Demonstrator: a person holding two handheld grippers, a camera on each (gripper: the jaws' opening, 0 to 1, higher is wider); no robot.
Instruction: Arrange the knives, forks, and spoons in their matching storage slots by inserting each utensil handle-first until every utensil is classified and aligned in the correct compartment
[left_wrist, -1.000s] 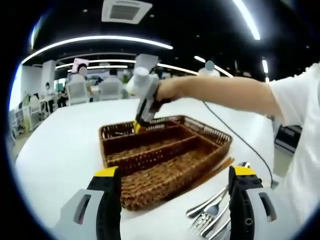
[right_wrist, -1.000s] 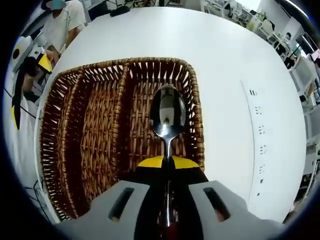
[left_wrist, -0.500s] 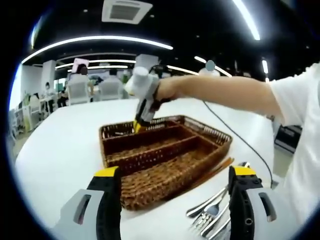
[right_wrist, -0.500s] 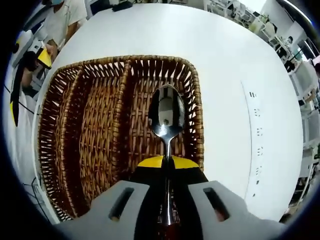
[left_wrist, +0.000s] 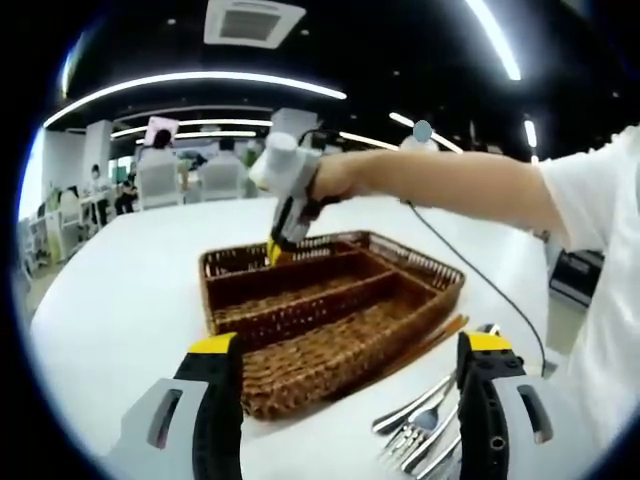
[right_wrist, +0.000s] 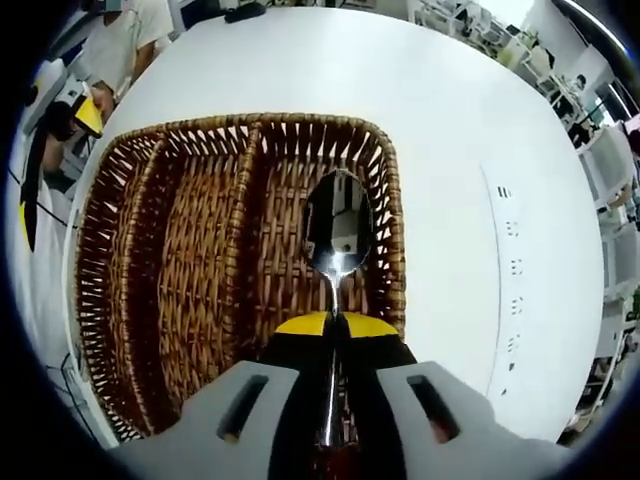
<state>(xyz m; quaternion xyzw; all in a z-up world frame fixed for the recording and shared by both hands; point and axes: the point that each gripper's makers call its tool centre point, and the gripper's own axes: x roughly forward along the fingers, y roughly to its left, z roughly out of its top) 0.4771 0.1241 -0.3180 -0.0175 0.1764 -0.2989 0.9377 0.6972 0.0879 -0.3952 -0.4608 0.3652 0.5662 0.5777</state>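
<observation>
Nearest, the left gripper (left_wrist: 345, 400) hangs with jaws spread and empty beside loose steel forks (left_wrist: 425, 435) waiting on the white table (left_wrist: 120, 300). Beyond, the woven wicker tray (left_wrist: 330, 300) looks mostly unfilled. Over its far slot the right gripper (right_wrist: 333, 325) pinches a polished spoon (right_wrist: 338, 222).

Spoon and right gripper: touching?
Touching. In the right gripper view the spoon has its handle pinched between the right gripper's shut jaws, bowl out over the wicker tray.
</observation>
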